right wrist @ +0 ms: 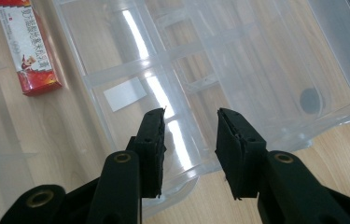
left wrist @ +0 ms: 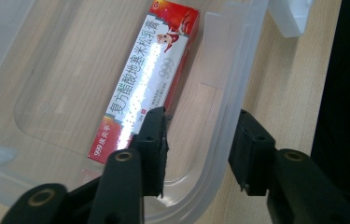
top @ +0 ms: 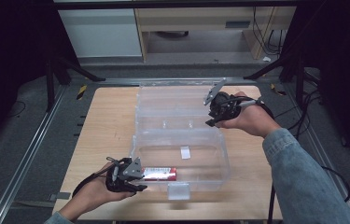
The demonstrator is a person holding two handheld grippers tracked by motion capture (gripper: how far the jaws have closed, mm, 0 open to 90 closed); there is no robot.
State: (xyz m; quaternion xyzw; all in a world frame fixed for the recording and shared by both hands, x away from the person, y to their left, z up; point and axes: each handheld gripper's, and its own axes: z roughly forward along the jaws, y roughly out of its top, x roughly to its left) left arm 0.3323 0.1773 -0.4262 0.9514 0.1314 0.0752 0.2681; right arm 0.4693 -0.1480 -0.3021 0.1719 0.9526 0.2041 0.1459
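Observation:
A clear plastic box [top: 223,156] lies open on the wooden table, its lid [top: 177,105] folded back flat behind it. A red and silver carton [top: 159,174] lies flat in the front left of the box. My left gripper [top: 140,181] is at the box's front left corner. In the left gripper view it [left wrist: 200,149] is open, one jaw inside next to the carton [left wrist: 149,79] and one outside, the box wall [left wrist: 214,116] between them. My right gripper [top: 211,120] hovers open at the lid's right side, over the lid's edge [right wrist: 191,135]. The carton [right wrist: 28,46] shows far off.
A white label [top: 185,152] is stuck on the box's back wall, and a white latch [top: 178,190] sticks out at its front. Bare table [top: 102,126] lies left and right of the box. Metal rails [top: 28,154] run beside the table; cables trail on the right.

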